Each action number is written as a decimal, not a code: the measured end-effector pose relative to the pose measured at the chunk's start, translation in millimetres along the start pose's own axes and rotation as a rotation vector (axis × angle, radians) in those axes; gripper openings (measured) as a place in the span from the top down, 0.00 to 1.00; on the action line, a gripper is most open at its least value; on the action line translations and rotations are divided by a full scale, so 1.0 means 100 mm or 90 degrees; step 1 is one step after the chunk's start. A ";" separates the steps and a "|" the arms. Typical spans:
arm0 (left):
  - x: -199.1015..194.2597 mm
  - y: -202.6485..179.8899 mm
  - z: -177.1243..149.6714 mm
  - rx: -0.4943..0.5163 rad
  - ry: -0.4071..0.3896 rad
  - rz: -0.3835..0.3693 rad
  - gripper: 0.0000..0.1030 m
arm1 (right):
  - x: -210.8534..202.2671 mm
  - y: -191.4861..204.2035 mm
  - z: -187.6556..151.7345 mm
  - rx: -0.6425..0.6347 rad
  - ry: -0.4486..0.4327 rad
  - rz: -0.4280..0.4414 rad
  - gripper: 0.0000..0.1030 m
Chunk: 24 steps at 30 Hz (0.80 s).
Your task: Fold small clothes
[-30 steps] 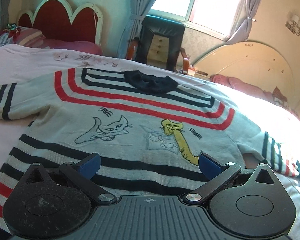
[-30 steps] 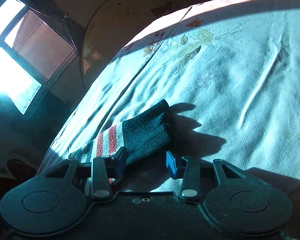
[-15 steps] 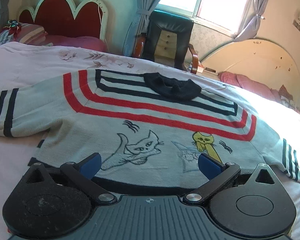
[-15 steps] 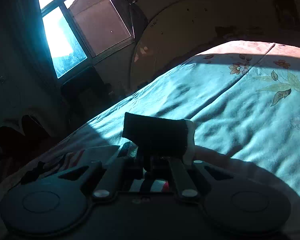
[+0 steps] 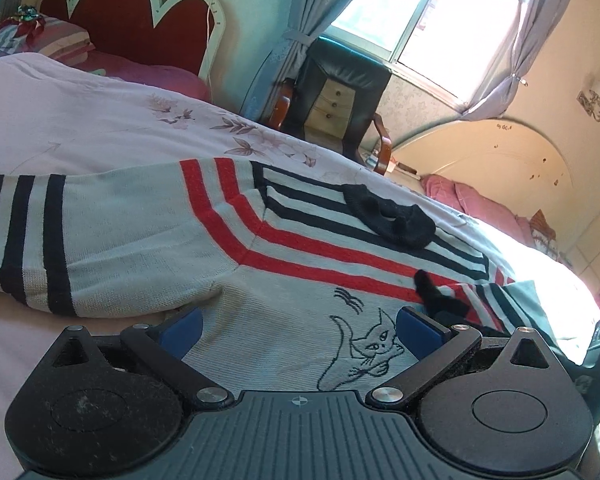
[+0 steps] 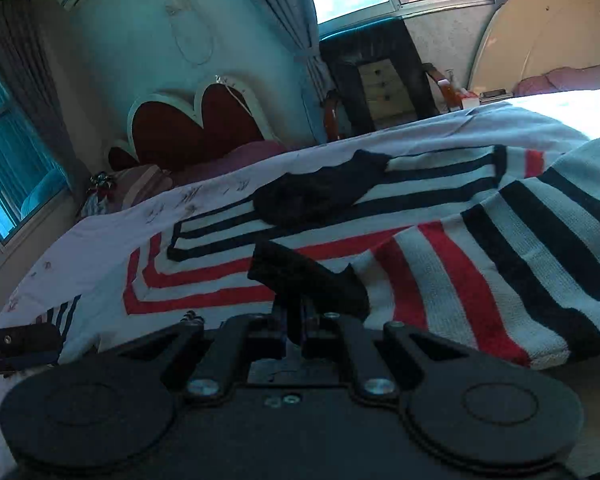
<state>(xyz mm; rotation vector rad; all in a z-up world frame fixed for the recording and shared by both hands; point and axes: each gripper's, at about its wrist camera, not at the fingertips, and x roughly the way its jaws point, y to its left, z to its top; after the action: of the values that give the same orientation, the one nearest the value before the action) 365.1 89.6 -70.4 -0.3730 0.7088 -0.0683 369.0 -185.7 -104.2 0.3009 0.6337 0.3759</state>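
Two grippers over the sweater [image 5: 284, 280] spread on the bed [image 5: 80, 128], my left gripper [image 5: 298, 330] spread wide above the cat print, my right gripper [image 6: 300, 320] pinching the dark cuff [image 6: 308, 276], sleeve folded across the chest, headboard [image 5: 140, 20] and chair [image 5: 340, 92] well beyond.

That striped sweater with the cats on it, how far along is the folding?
Early. Done: the sweater lies spread on the bed. In hand: the right gripper is shut on the dark cuff of one sleeve, drawn over the chest. Left: the other sleeve lies flat; the left gripper is open above the body, which is unfolded.
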 end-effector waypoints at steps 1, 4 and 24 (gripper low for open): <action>0.03 0.03 0.01 -0.003 0.002 -0.006 0.01 | 0.07 0.07 -0.03 -0.006 0.009 -0.003 0.93; 0.13 0.04 0.01 -0.018 0.010 -0.034 0.04 | 0.14 0.15 -0.17 -0.040 0.015 -0.018 0.86; 1.20 -0.94 0.02 0.002 0.091 -0.184 0.95 | -1.17 -0.96 -0.28 0.246 -0.133 -0.092 0.56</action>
<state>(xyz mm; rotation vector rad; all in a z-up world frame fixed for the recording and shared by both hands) 463.1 -19.9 -110.2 -0.4687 0.7915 -0.3723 288.4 -317.2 -101.9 0.6510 0.5161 0.0774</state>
